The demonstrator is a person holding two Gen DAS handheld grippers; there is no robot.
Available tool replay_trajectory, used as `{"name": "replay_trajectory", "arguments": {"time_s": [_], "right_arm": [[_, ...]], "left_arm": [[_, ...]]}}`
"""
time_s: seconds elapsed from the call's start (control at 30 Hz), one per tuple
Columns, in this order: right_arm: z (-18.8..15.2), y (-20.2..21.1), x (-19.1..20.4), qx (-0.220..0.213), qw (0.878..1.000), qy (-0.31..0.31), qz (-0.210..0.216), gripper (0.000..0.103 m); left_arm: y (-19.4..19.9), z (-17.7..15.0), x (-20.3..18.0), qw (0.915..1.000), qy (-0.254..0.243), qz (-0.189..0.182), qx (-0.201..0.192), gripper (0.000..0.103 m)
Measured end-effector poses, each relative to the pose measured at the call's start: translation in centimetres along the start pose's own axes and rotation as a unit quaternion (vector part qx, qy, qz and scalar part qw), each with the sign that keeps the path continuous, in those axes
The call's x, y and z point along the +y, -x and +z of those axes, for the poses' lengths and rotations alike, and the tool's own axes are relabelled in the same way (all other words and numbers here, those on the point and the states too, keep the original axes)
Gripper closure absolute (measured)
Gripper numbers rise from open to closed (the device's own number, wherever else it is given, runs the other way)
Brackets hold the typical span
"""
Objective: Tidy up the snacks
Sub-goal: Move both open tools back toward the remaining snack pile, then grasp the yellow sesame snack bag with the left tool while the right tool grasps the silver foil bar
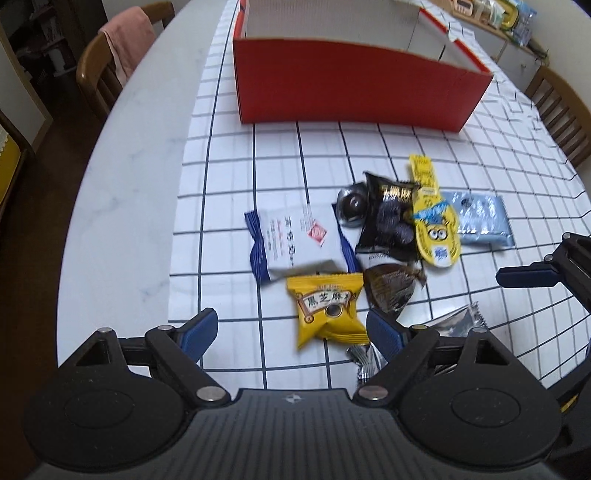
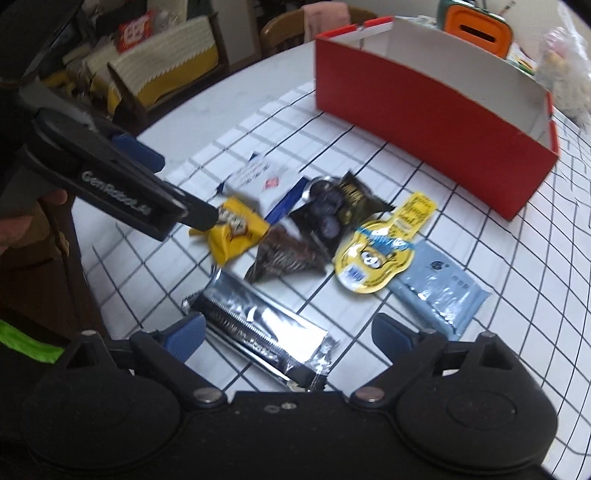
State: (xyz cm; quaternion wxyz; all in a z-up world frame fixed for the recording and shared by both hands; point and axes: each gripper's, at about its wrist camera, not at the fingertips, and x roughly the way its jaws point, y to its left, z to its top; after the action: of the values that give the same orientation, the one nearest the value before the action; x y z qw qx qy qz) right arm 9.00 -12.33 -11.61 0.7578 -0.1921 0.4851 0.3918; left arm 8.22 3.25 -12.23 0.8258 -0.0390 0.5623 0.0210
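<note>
Several snack packets lie in a pile on a grid-patterned cloth. A yellow sesame packet (image 1: pixel 328 314) (image 2: pixel 236 230) lies between the jaws of my open left gripper (image 1: pixel 295 328); that gripper shows in the right wrist view (image 2: pixel 184 206), its tip at the packet. A silver-black bar (image 2: pixel 258 332) lies between the jaws of my open right gripper (image 2: pixel 291 332). Nearby are a white-blue packet (image 1: pixel 295 243), a black packet (image 1: pixel 388 221), a yellow minion pouch (image 1: pixel 432 221), a light blue packet (image 1: pixel 480 218) and a brown wrapper (image 1: pixel 391 288). A red box (image 1: pixel 351 88) (image 2: pixel 424 114) with white dividers stands behind.
The round white table (image 1: pixel 129 177) carries the cloth. Wooden chairs (image 1: pixel 99 70) stand at the far left and far right; one has a pink towel. A cluttered shelf (image 2: pixel 147 44) stands beyond the table. An orange container (image 2: pixel 476 26) stands behind the box.
</note>
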Motion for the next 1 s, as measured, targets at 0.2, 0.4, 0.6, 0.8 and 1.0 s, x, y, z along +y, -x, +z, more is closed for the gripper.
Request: {"name": "replay_trajectory", "arguments": {"time_s": [0.2,0.4,0.6,0.8,1.0], "right_arm": [[-0.2,-1.8,2.9,0.022,0.994,0.108,-0.018,0.015],[0.0,-3.1,3.7,0.034,0.985,0.167,-0.018,0.020],[0.3,-4.1,3.0,0.048,0.985,0.165,0.012,0.031],[0.2,-3.9,3.4,0.048,0.984,0.168,0.020,0.039],[0.1,-3.7,3.6,0.050,0.986,0.155,0.030,0.049]], "left_arm": [[-1.3,0.1,-0.6,0.9998,-0.014,-0.002,0.012,0.015],[-2.2,0.3,-1.4,0.9993,-0.027,-0.011,0.021,0.016],[-3.3,0.7,-1.4,0.9989,-0.026,-0.021,0.034,0.034],[-3.9,0.7,-1.1,0.9984,-0.017,-0.031,0.045,0.048],[-3.8,0.5,-0.9,0.9989,-0.015,-0.024,0.037,0.065]]}}
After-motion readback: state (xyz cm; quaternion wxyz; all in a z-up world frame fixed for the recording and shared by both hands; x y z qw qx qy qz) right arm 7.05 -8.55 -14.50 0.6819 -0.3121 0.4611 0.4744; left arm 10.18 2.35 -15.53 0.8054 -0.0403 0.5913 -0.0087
